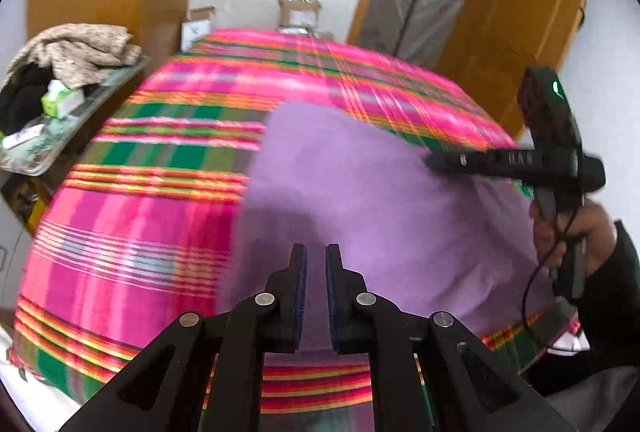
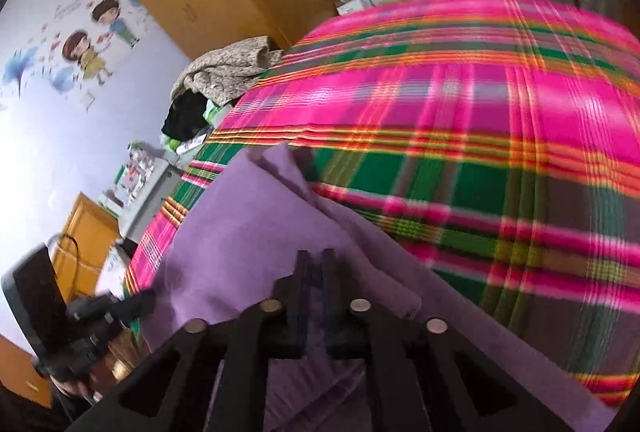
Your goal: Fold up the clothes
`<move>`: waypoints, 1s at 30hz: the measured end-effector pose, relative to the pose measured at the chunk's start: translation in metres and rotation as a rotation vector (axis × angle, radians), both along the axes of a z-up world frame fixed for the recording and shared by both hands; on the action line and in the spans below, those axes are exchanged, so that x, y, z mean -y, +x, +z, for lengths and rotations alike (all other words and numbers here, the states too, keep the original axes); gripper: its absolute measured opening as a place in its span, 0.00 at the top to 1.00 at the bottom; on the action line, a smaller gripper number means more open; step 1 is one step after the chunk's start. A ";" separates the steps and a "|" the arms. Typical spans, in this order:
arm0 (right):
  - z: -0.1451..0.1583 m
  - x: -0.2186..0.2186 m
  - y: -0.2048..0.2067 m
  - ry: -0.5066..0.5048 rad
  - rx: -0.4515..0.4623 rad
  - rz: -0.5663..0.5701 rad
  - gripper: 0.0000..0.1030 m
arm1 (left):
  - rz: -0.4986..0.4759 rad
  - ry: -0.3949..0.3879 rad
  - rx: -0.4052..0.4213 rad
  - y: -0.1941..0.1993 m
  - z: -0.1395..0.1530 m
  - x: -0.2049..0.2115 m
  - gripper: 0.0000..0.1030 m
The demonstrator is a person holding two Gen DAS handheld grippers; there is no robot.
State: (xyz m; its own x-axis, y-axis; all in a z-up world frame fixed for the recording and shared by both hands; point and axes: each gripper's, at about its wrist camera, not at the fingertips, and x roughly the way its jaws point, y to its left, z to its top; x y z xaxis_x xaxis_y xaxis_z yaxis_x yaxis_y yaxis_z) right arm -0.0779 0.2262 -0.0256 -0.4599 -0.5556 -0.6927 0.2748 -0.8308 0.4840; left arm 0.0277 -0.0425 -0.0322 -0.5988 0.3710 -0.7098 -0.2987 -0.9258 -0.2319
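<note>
- I see the purple garment lying on the plaid bedspread, plain lilac, soft and unpatterned, toward the spread's near edge.
- From my right wrist camera the garment shows layered folds, with one narrow flap standing up at its far end against a green check of the spread.
- My left gripper sits over the garment's near part; its jaws are almost pressed together, a thin slit between the blue pads, and I see no cloth in that slit.
- My right gripper has its jaws closed on a fold of the garment; purple cloth lies around and under the fingers.
- Only the left wrist view shows my right gripper from outside: its black fingers lie across the garment's far right side, with a hand and dark sleeve on the handle.
- Only the right wrist view shows cartoon wall stickers, left of the bedspread, and my left gripper blurred at the spread's lower left corner.
- Beside the bedspread's left edge sits a heap of clothes, beige on top.
- Beyond its far edge stand cardboard boxes and wooden wardrobes.
- Both views are motion-blurred.
</note>
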 end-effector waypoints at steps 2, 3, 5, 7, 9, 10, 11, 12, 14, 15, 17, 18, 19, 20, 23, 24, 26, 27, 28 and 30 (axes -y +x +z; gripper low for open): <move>0.007 -0.001 0.005 0.021 -0.031 -0.003 0.95 | -0.031 0.000 0.011 0.001 -0.003 -0.010 0.91; 0.011 0.000 0.010 0.024 -0.043 0.004 0.92 | -0.042 0.000 0.010 0.002 -0.003 -0.014 0.91; 0.018 0.002 0.019 0.029 -0.068 0.019 0.91 | -0.067 0.000 0.004 0.002 -0.002 -0.022 0.91; 0.021 0.006 0.036 0.028 -0.088 0.047 0.91 | -0.090 0.002 0.000 0.004 -0.001 -0.029 0.91; 0.020 0.008 0.051 0.020 -0.088 0.076 0.91 | -0.108 0.000 -0.001 0.004 0.000 -0.035 0.91; 0.016 0.011 0.058 0.023 -0.084 0.092 0.91 | -0.115 -0.001 0.001 0.005 -0.001 -0.037 0.91; 0.013 0.013 0.065 0.025 -0.079 0.109 0.91 | -0.120 -0.002 0.004 0.005 -0.002 -0.038 0.91; 0.009 0.016 0.072 0.029 -0.075 0.126 0.91 | -0.121 -0.003 0.007 0.004 -0.002 -0.039 0.91; -0.001 0.020 0.082 0.048 -0.064 0.145 0.91 | -0.127 -0.005 0.016 0.004 -0.004 -0.043 0.91; -0.003 0.018 0.087 0.047 -0.079 0.141 0.92 | -0.131 -0.008 0.020 0.004 -0.005 -0.045 0.91; -0.001 0.014 0.092 0.047 -0.090 0.128 0.92 | -0.140 -0.013 0.023 0.005 -0.006 -0.051 0.91; 0.001 0.013 0.094 0.051 -0.092 0.121 0.92 | -0.149 -0.012 0.017 0.006 -0.005 -0.053 0.91; 0.004 0.012 0.097 0.054 -0.101 0.119 0.92 | -0.161 -0.008 0.008 0.007 -0.003 -0.056 0.91; 0.006 0.011 0.101 0.053 -0.109 0.125 0.89 | -0.174 -0.004 0.001 0.010 -0.001 -0.059 0.91; 0.006 0.009 0.111 0.052 -0.118 0.133 0.89 | -0.211 0.001 -0.001 0.017 -0.001 -0.068 0.91; 0.004 0.008 0.113 0.051 -0.111 0.128 0.89 | -0.224 0.001 0.008 0.018 -0.003 -0.073 0.91; 0.000 0.001 0.114 0.037 -0.100 0.109 0.87 | -0.245 -0.016 0.022 0.022 -0.009 -0.080 0.91; 0.000 -0.005 0.116 0.028 -0.098 0.092 0.85 | -0.249 -0.021 0.026 0.024 -0.011 -0.082 0.91; 0.000 -0.008 0.117 0.029 -0.100 0.077 0.85 | -0.245 -0.019 0.024 0.023 -0.011 -0.082 0.91; 0.001 -0.016 0.119 0.031 -0.104 0.046 0.84 | -0.236 -0.015 0.022 0.023 -0.011 -0.080 0.91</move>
